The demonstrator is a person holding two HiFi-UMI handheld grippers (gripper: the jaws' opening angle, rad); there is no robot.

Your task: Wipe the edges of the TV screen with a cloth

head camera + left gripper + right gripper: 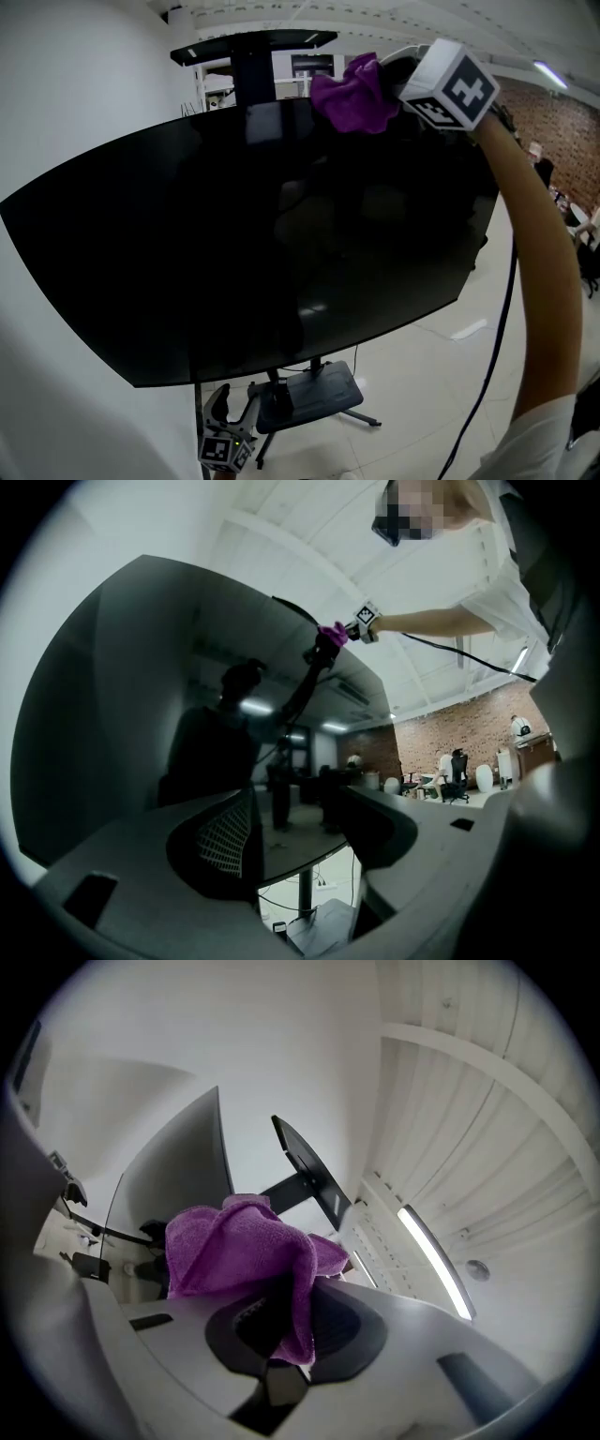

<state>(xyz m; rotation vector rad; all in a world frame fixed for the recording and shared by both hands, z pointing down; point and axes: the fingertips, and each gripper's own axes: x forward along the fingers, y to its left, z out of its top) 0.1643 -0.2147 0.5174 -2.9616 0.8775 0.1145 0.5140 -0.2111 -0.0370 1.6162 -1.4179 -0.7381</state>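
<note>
- My right fingers (349,1321) clamp the soft, light cloth (239,1251) by its bunched fold, at the TV screen (253,253) edge, one o'clock.
- My left fingers (220,841) stand apart, empty.

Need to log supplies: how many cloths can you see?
1. A purple cloth, clamped in the right tongs at the TV's top edge. Others could be hidden behind it.

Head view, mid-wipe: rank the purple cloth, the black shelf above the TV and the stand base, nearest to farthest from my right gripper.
1. purple cloth: clamped in the right gripper, at the top edge of the TV screen.
2. black shelf: behind the screen, up and left of the cloth.
3. stand base: far below, under the screen's lower edge.
</note>
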